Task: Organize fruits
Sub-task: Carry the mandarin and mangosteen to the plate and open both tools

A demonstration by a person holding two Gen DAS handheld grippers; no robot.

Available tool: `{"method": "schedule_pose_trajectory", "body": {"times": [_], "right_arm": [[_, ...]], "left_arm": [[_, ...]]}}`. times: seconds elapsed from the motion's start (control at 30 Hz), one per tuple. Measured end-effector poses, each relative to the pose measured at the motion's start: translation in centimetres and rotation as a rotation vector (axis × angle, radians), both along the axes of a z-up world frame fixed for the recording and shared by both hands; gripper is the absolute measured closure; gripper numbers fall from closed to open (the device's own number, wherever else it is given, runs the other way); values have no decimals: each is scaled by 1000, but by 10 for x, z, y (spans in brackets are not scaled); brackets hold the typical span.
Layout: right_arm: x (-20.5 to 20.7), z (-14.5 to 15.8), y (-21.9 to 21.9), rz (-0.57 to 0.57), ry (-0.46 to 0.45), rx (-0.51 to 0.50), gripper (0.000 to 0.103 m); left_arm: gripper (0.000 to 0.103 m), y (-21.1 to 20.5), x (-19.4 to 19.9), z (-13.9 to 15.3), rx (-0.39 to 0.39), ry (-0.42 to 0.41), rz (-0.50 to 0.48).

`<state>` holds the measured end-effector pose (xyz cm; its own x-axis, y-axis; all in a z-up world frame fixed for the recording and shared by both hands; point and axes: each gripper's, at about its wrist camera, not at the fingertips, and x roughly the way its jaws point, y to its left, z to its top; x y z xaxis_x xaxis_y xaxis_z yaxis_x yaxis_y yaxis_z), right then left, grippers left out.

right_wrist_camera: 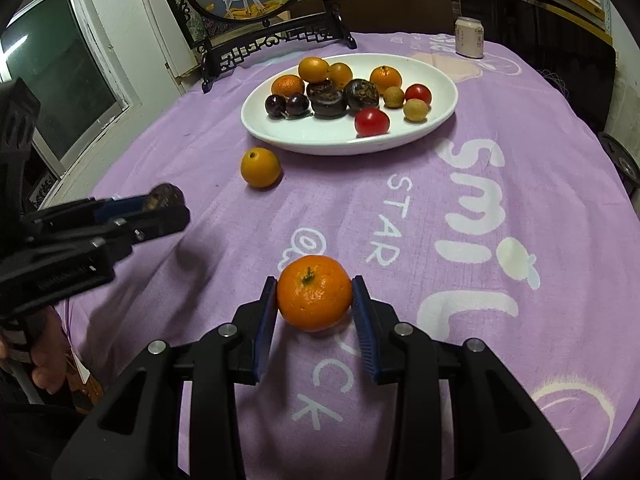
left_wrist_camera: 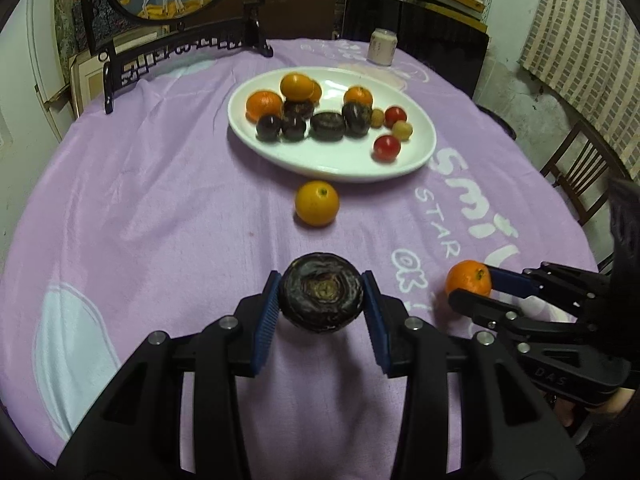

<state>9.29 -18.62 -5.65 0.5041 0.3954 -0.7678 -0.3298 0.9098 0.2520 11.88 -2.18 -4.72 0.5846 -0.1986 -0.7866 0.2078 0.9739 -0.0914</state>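
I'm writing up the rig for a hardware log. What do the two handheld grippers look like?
Both match. The left gripper and right gripper have black plastic bodies with triangular cut-outs, silver round bolts at the linkage joints, and ribbed blue pads lining each finger. Seen from the left wrist camera, the right gripper's body bears small pale lettering, seemingly "DAS". No cables or sleeves are visible.

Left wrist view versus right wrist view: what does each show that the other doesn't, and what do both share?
Only the left wrist view shows the dark fruit head-on between the left gripper fingers, plus a wooden chair at the right edge.

Only the right wrist view shows a window at left and the tangerine's stem end, held in the right gripper.

Both show the white plate of fruit, the loose orange on the purple cloth, and the can.
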Motion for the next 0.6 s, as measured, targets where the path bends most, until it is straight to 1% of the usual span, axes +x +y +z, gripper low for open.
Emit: {"method": "schedule_pose_trajectory", "body": {"times": [0.13,0.27,0.33,0.47,0.53,0.6], "right_arm": [[5,5,3,5,-9,-6,66],[21,12,8,22,-16,-29,66],[36,25,12,24,-54,-56,66],[81,43,12,5,-116,-68,66],[104,44,10,-17,-128,-73,66],[124,41,7,-38,-127,-67,66]], "left_arm": [[62,10,13,13,3,-17,12],[62,12,40,26,30,-17,17],[62,10,60,38,37,-26,17],[62,-5,118,56,32,-28,13],[62,-15,148,56,10,-11,8],[62,-24,169,52,-12,5,1]]}}
